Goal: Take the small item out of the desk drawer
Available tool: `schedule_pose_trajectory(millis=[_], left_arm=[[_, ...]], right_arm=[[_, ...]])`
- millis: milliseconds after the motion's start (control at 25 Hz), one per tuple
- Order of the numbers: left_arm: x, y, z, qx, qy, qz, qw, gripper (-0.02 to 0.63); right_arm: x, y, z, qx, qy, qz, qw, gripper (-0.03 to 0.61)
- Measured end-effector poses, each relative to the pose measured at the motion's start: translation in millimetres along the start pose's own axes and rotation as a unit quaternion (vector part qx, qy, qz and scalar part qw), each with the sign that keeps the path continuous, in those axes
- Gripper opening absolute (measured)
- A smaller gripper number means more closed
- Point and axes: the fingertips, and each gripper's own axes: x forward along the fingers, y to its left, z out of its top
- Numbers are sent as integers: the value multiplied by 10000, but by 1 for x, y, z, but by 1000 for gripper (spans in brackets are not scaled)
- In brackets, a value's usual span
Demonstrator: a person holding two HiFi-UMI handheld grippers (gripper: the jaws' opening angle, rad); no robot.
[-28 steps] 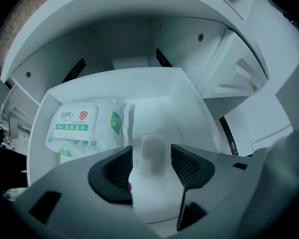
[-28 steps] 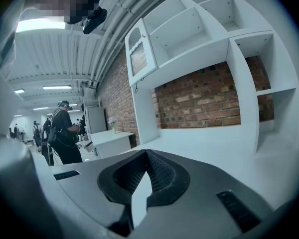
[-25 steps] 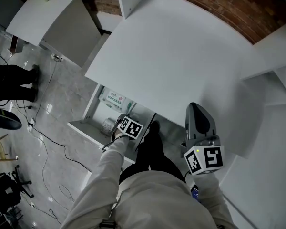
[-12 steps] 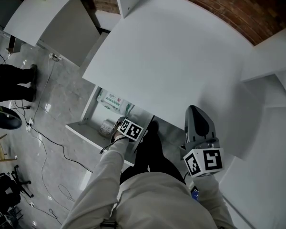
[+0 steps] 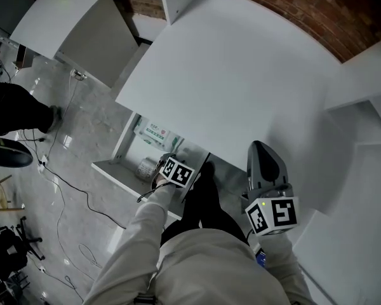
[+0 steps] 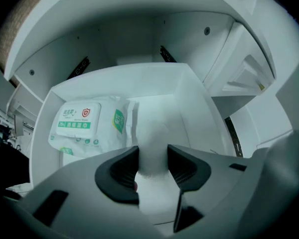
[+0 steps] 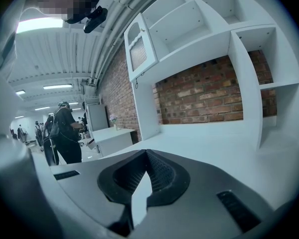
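The roll [image 6: 152, 136] is white; the wipes pack [image 6: 82, 126] white with green print

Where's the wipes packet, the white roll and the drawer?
wipes packet [image 6: 77, 117], left gripper view, on its green-and-white label.
white roll [image 6: 153, 141], left gripper view, on its rounded side.
drawer [image 6: 192, 101], left gripper view, on its right inner wall.

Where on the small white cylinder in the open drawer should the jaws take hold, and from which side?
Across the small white cylinder's rounded sides, coming steeply from above: the white wipes pack lies close beside it, while its top is free. The left gripper comes this way; its jaws have just been closing and now seem to press on both sides.
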Motion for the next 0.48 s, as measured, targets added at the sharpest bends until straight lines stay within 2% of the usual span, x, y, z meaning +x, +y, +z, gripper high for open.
schedule_pose_trajectory(millis=[480], left_arm=[[-66, 11, 25, -260, -863, 192, 9957, 181]], right_arm=[[0, 31, 7, -30, -167, 293, 9994, 28]])
